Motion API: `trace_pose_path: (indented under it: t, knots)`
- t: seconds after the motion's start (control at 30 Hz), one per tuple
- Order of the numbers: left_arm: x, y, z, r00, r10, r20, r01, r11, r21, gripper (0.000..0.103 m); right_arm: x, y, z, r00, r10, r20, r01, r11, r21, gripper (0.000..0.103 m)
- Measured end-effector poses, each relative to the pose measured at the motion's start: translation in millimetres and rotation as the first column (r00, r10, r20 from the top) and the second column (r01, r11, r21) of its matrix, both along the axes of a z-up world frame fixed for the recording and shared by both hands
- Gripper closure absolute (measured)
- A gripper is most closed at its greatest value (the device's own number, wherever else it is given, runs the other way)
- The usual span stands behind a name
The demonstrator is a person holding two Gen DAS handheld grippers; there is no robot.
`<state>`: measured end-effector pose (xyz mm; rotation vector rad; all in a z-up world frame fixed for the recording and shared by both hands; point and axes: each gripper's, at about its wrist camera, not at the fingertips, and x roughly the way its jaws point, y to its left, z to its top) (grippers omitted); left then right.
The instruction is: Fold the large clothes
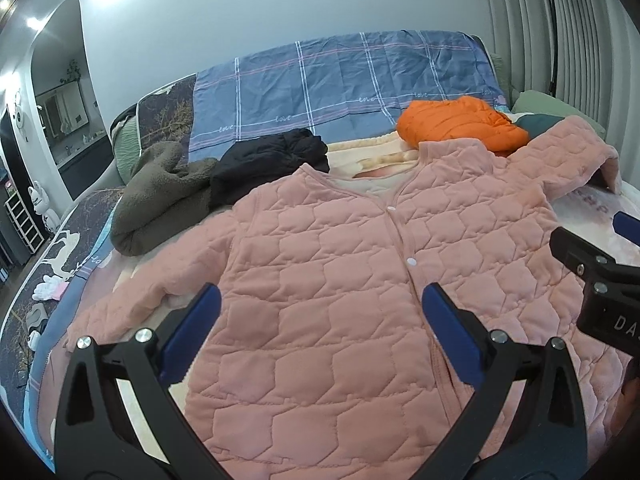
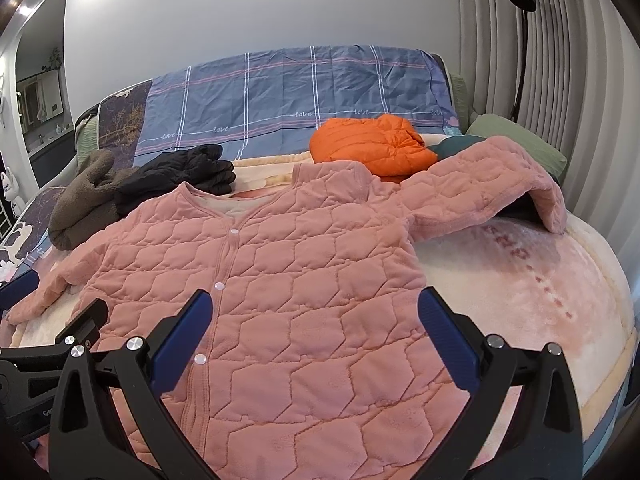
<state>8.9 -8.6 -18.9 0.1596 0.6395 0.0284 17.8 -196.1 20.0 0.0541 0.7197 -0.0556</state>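
Pink quilted jacket (image 1: 344, 280) lies spread flat, front up and snapped shut, on a pale pink blanket (image 2: 532, 288) covering the bed. One sleeve trails toward 8 o'clock in the left wrist view; the other sleeve (image 2: 500, 176) reaches toward 2 o'clock in the right wrist view, its cuff draped over something dark. An orange puffer jacket (image 1: 460, 124) sits bunched just beyond the collar at 1 o'clock, touching the raised sleeve. A black garment (image 1: 272, 164) and an olive fleece garment (image 1: 160, 196) lie side by side at 10 o'clock, the black one touching the pink jacket's shoulder. A blue plaid sheet (image 1: 340, 80) hangs across the headboard at 12 o'clock.

The left hand-held gripper (image 1: 320, 308) hovers over the jacket's front with its blue fingers spread wide, holding nothing. The right hand-held gripper (image 2: 314, 312) hovers over the jacket's other side, likewise wide apart with nothing between its fingers.
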Motion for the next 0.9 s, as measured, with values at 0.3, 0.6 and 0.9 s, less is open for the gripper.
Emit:
trace_pose_path:
  t: [0.3,0.6,0.9]
  knots:
    - [-3.5,0.1,2.2,0.999,-0.026,0.023,0.027,0.999,-0.029,0.002,-1.7,3.0,0.5,1.000,0.007,-0.001,-0.007,1.000,-0.008,0.001]
    - [-2.9,0.5,1.9,0.999,-0.027,0.024,0.028,0.999,-0.034,0.002,-1.7,3.2,-0.1,1.000,0.003,-0.005,-0.003,1.000,-0.007,0.001]
    - [-4.3,4.1,2.1,0.999,-0.018,0.043,0.020,0.998,-0.057,0.002,-1.1,1.9,-0.5,1.000,0.002,-0.010,-0.002,1.000,-0.009,0.001]
